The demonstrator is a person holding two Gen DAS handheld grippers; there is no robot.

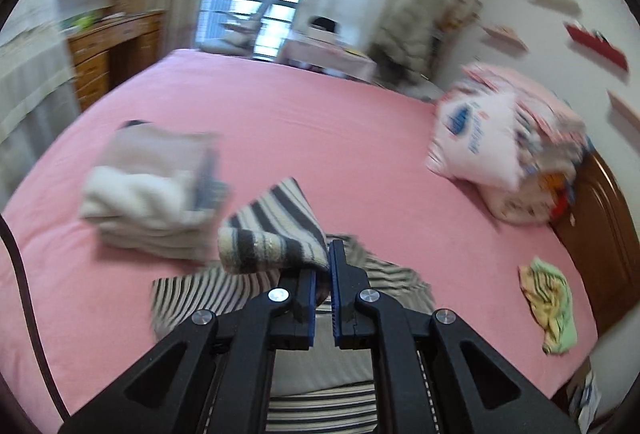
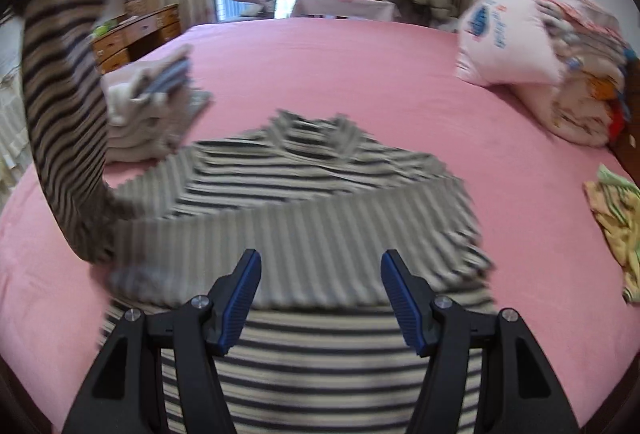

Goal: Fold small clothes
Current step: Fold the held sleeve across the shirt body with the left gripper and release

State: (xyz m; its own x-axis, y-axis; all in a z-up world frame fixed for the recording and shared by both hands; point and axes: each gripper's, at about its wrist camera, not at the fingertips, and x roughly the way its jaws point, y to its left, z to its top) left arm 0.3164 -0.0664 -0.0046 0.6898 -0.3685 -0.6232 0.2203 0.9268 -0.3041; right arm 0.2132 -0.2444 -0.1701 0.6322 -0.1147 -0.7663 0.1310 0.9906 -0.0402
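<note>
Striped sweater (image 2: 320, 170) cuff pinched by left gripper (image 1: 324, 266), right gripper (image 2: 320, 274) open, empty

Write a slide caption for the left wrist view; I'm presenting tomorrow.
Left gripper shut on the striped top's sleeve cuff, lifted above the pink bed.

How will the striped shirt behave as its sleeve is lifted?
Likely floppy: the sleeve sags in a curve from the left gripper. Probably light, since a cuff pinch carries it. The striped shirt may drag and wrinkle on the bed.
</note>
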